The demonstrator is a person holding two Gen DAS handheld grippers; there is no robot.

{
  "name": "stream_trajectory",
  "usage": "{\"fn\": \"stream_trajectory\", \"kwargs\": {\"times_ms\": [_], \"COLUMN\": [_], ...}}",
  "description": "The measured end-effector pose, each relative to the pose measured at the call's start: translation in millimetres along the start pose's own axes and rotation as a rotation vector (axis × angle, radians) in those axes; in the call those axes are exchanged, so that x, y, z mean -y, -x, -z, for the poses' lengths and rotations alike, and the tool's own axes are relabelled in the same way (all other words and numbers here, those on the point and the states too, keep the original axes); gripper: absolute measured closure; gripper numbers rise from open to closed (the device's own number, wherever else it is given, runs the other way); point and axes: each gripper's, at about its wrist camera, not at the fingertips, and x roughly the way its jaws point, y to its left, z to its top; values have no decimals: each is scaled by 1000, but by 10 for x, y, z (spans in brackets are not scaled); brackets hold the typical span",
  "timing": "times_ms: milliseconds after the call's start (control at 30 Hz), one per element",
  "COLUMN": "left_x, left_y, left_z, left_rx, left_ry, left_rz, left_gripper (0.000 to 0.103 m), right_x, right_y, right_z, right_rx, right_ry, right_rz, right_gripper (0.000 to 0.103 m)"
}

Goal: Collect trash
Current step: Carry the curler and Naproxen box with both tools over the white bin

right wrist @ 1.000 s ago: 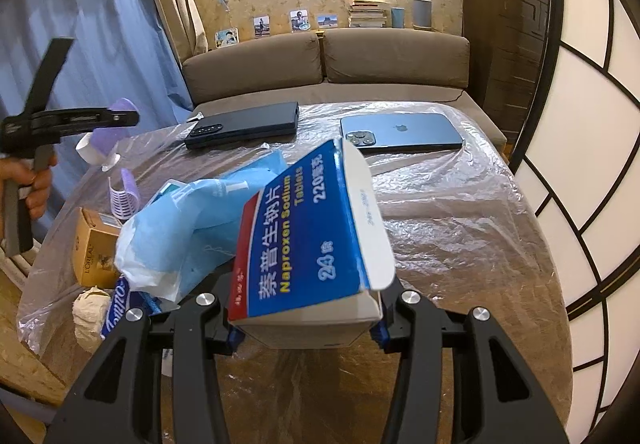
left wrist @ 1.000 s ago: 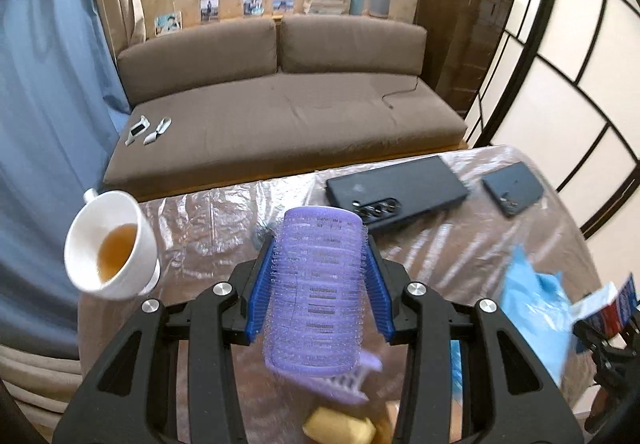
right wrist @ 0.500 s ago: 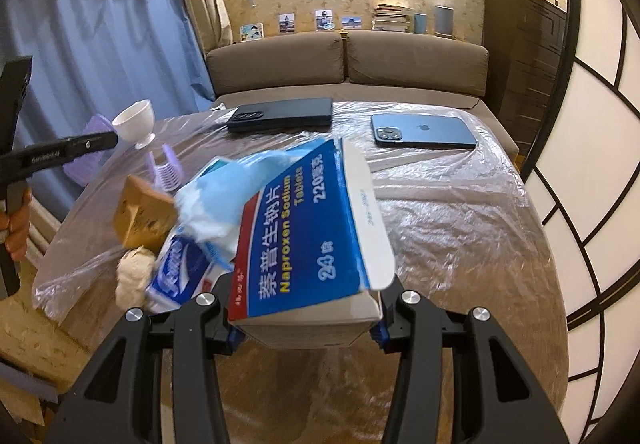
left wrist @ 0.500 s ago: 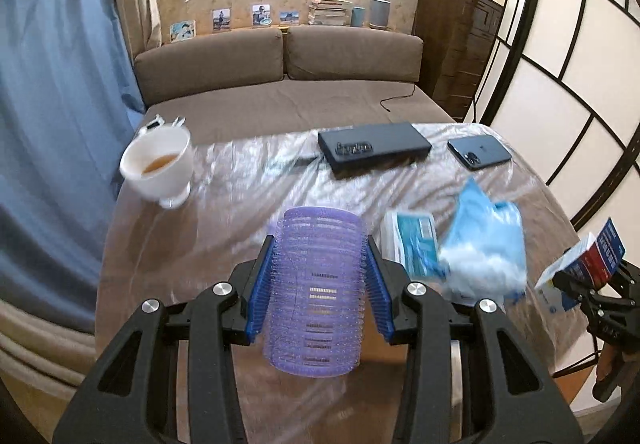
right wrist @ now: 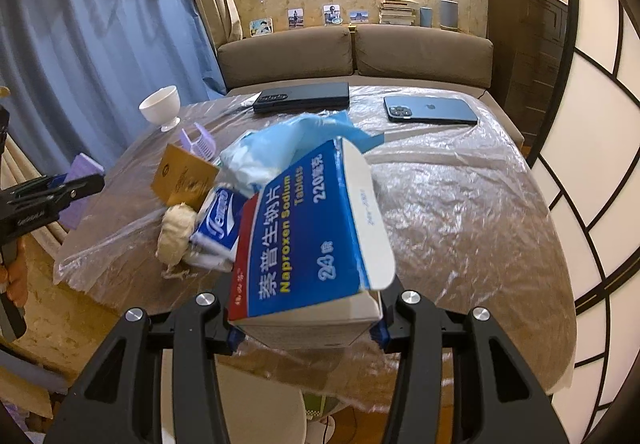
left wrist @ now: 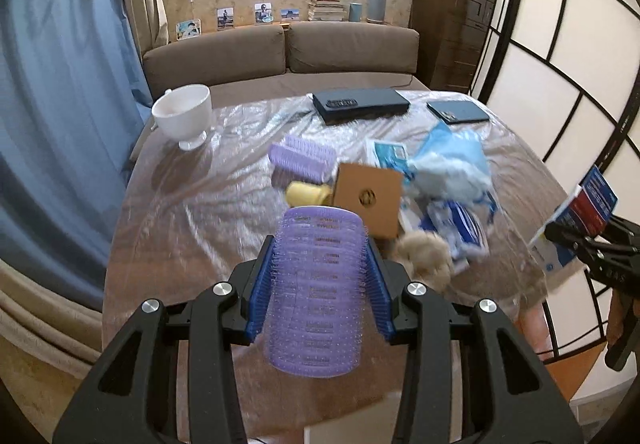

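My left gripper (left wrist: 318,284) is shut on a purple hair roller (left wrist: 318,284), held above the near edge of the plastic-covered table (left wrist: 180,212). My right gripper (right wrist: 306,308) is shut on a blue and white Naproxen tablet box (right wrist: 304,240), held above the table's near edge; it also shows in the left wrist view (left wrist: 580,216). On the table lie a blue plastic bag (right wrist: 280,148), a brown carton (left wrist: 368,200), a tissue pack (right wrist: 216,212), a crumpled paper ball (right wrist: 176,228) and a second purple roller (left wrist: 302,160).
A white cup (left wrist: 184,114) stands at the far left. A dark foldable phone (left wrist: 360,104) and a blue phone (right wrist: 430,110) lie at the far side. A brown sofa (left wrist: 280,52) is behind the table. A white rim (right wrist: 260,404) shows below the table edge.
Both grippers have pulled back and up from the table with their loads. More of the table and the trash pile now shows in both views.
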Motion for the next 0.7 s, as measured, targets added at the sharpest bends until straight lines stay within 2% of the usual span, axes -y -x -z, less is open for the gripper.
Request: {"fn": "stream_trajectory", "kwargs": {"times_ms": [200,700], "left_x": [147,431], "left_y": [147,210], "left_z": [260,781], "left_rx": [-8,-92], "left_ry": [-28,-38], "left_rz": [12,77], "left_gripper": [59,59], "right_x": [-101,-357], "right_y": [102,165], "right_z": [135,472], "right_rx": [-22,-90], "right_ry": [8,74], "right_rz": [15,60], "right_gripper": [57,57]}}
